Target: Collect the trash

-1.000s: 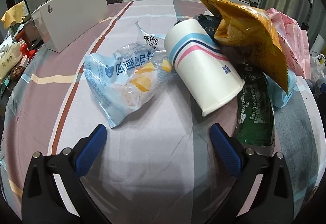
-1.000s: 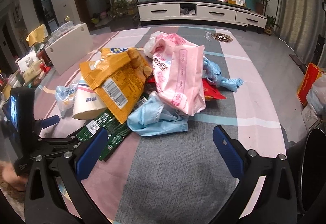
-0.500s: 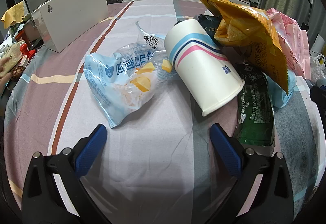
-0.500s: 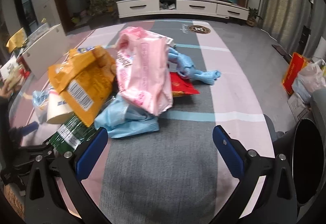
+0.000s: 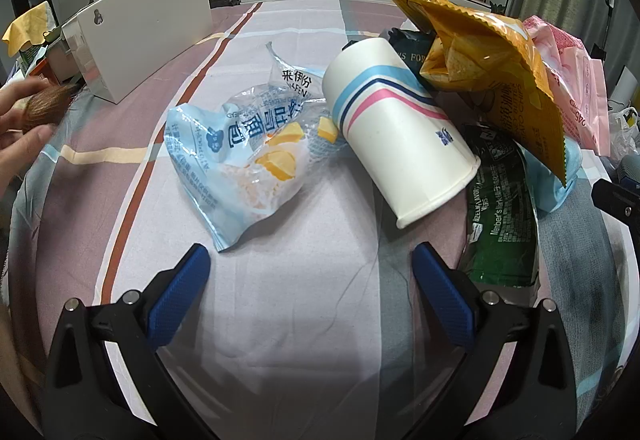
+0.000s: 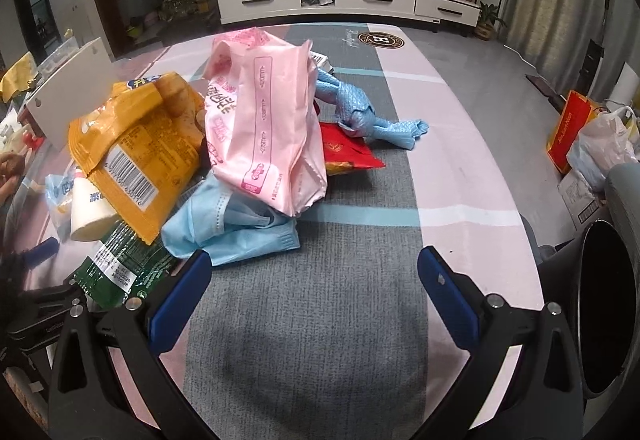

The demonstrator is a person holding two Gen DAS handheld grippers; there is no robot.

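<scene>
Nearest in the left wrist view: left gripper (image 5: 306,268), jaws wide apart and empty, low over the striped cloth of the desk (image 5: 280,300). Just beyond, a clear bread wrapper (image 5: 244,156) lying flat, crumpled, with 2 or 3 yellow printed pieces; light, slippery film, best pinched at the near corner pointing toward the jaws. Touching its right edge, a paper cup (image 5: 396,128) on its side, mouth toward the camera; light and easily crushed, best gripped across the rim or mid-wall with gentle closure. Beside the cup, a green snack packet (image 5: 500,216) flat on the cloth, partly under an orange chip bag (image 5: 500,60) that leans over cup and packet; both thin crinkly foil, likely to slide between pads unless caught at a sealed edge. Far left, a hand (image 5: 20,128) near a brown object, possibly a brush, too blurred to be sure.

Nearest in the right wrist view: right gripper (image 6: 312,280), jaws likewise spread, holding nothing. Directly ahead, a blue face mask (image 6: 236,228), soft and limp, easy to bunch at its near edge. Resting on it, a pink plastic pack (image 6: 268,124), light, floppy. Behind, a red packet (image 6: 348,156) and a blue cloth (image 6: 368,116). At the right edge, a dark bin opening (image 6: 608,304), probably the destination.
</scene>
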